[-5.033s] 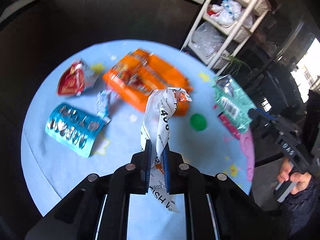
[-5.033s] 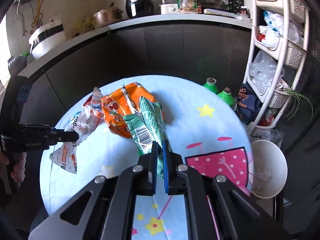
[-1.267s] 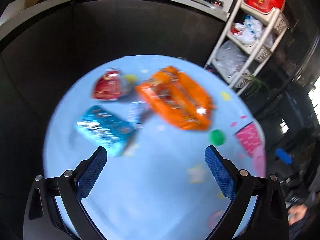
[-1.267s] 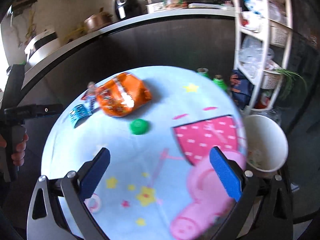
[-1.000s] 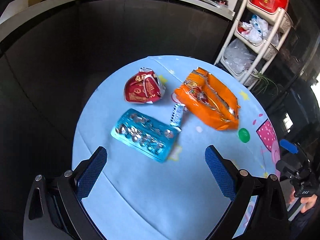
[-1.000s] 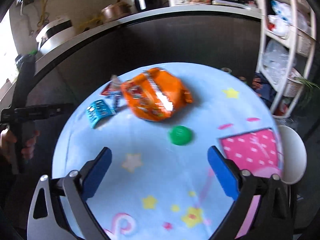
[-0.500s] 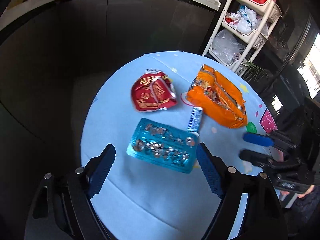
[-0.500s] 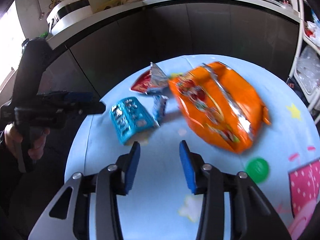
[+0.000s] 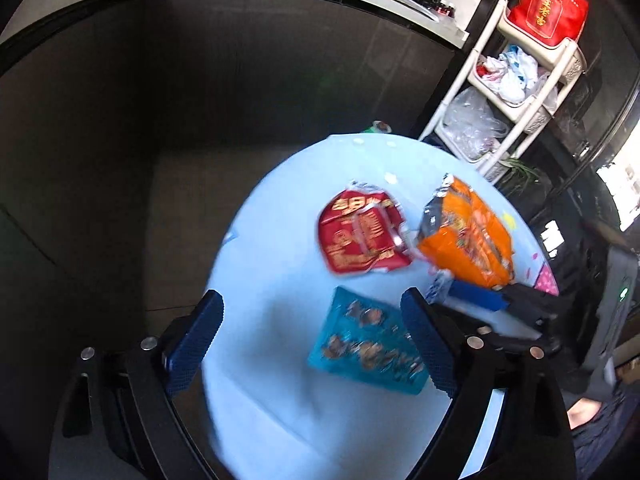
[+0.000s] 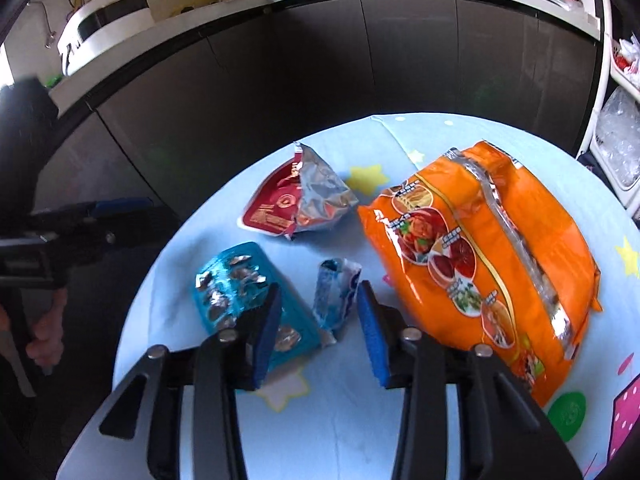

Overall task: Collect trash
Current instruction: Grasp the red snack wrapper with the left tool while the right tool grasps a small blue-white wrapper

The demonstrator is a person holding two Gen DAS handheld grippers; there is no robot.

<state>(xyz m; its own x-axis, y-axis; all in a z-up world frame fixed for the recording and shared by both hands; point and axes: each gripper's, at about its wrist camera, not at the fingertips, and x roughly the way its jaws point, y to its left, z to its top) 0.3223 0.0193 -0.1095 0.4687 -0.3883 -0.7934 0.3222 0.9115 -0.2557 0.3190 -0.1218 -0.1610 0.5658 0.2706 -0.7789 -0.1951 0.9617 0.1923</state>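
Trash lies on the round light-blue table (image 10: 328, 432). My right gripper (image 10: 320, 322) hangs low over a small blue-and-white wrapper (image 10: 334, 296); its jaws are closing with the wrapper between them, and the pads do not press it. A teal blister pack (image 10: 240, 296) lies just left of it, a torn red wrapper (image 10: 296, 204) behind, and a big orange bag (image 10: 480, 264) to the right. My left gripper (image 9: 312, 332) is wide and still opening, holding nothing, above the teal blister pack (image 9: 368, 344) near the table's left edge.
A green bottle cap (image 10: 566, 408) lies right of the orange bag, beside a pink patch (image 10: 628, 420) on the cloth. Dark cabinets curve behind the table. A white shelf rack (image 9: 520, 92) with bags stands at the far right. A hand (image 10: 44, 340) holds the left gripper off the table's left side.
Both grippers have moved left across the table and lower, toward the trash. The right jaws have narrowed from wide to either side of the small wrapper. The wrappers held five seconds ago are gone.
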